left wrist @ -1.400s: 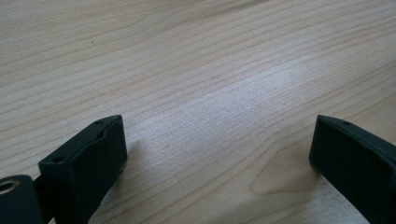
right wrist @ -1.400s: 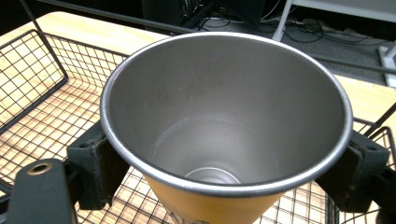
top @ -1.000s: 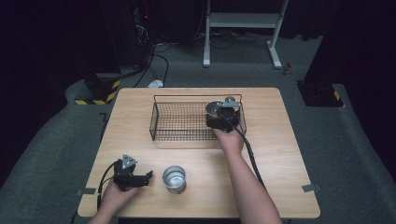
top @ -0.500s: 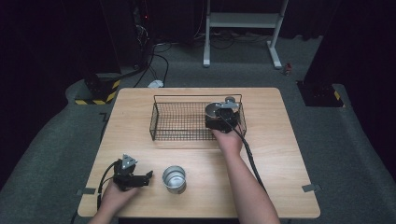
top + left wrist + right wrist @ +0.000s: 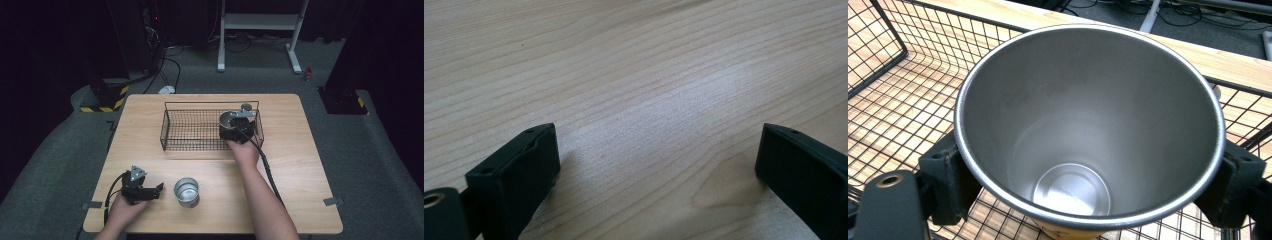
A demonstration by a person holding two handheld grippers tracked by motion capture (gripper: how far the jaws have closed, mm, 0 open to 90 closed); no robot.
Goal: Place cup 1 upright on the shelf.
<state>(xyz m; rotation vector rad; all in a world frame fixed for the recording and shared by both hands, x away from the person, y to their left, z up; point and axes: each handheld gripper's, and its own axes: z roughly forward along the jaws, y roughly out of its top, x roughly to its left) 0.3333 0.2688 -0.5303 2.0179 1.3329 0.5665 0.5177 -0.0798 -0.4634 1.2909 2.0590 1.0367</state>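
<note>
Basket [image 5: 192,131] first, the big black wire one, sitting toward the far side of my wooden table [image 5: 300,165]. Over its right end I held a steel cup [image 5: 228,120] in my right gripper [image 5: 235,127], and from the right gripper view that cup [image 5: 1088,125] was tipped toward the camera, its mouth wide and round, nothing inside it but bare shiny metal. My two black jaws sat one on each side of its wall, clamped on it, with the basket mesh [image 5: 893,115] spread beneath and behind. Whether the cup's base touched the mesh I could not tell.

Down at the near edge stood a second steel cup [image 5: 186,192], upright on the wood, well apart from the basket, its inside looking bare too. Just to its left my left gripper [image 5: 155,190] rested low on the table in my left hand [image 5: 122,212], jaws spread wide with nothing between them; in the left gripper view only pale wood grain [image 5: 649,100] lay between the two black fingers [image 5: 519,165].

Grey carpet [image 5: 380,145] ran round the table, the room beyond was dark, a white metal stand [image 5: 260,22] stood at the back, and a yellow-and-black striped block [image 5: 107,97] sat off the far left corner.
</note>
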